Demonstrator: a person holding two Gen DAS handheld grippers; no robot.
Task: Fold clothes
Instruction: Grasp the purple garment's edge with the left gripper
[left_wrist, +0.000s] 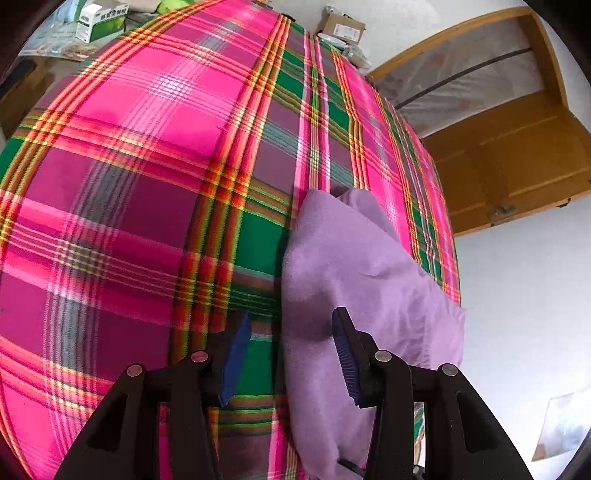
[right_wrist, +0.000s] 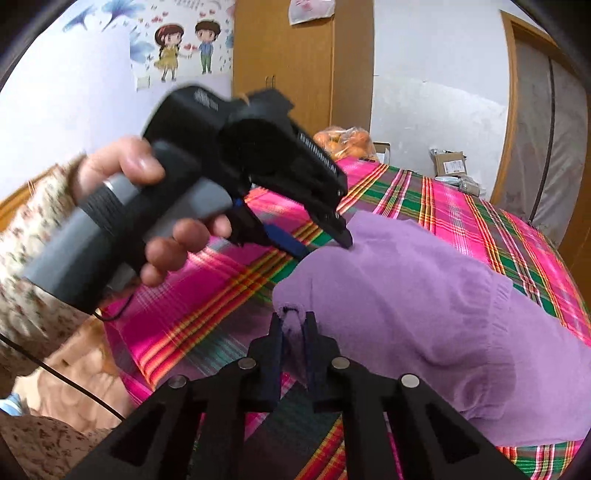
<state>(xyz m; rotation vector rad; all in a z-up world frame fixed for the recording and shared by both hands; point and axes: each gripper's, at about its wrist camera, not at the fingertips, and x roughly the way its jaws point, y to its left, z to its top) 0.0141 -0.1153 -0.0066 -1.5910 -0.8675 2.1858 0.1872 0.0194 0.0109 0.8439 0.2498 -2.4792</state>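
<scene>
Here the soft purple cloth (right_wrist: 424, 314) lies on the pink and green checked bed (left_wrist: 147, 184). The left gripper (left_wrist: 291, 354) hangs wide apart over the cloth's edge. The right gripper (right_wrist: 293, 326) pinches a purple fold. Box writing is too blurry.

Ahead of the tool, a bed under a pink-and-green plaid cover (left_wrist: 147, 155) fills the room; white plastered walls (right_wrist: 424, 66) behind it, a tall orange-brown wooden wardrobe (right_wrist: 284, 62) beyond, cartoon children wall stickers (right_wrist: 184, 48) to its left.
</scene>
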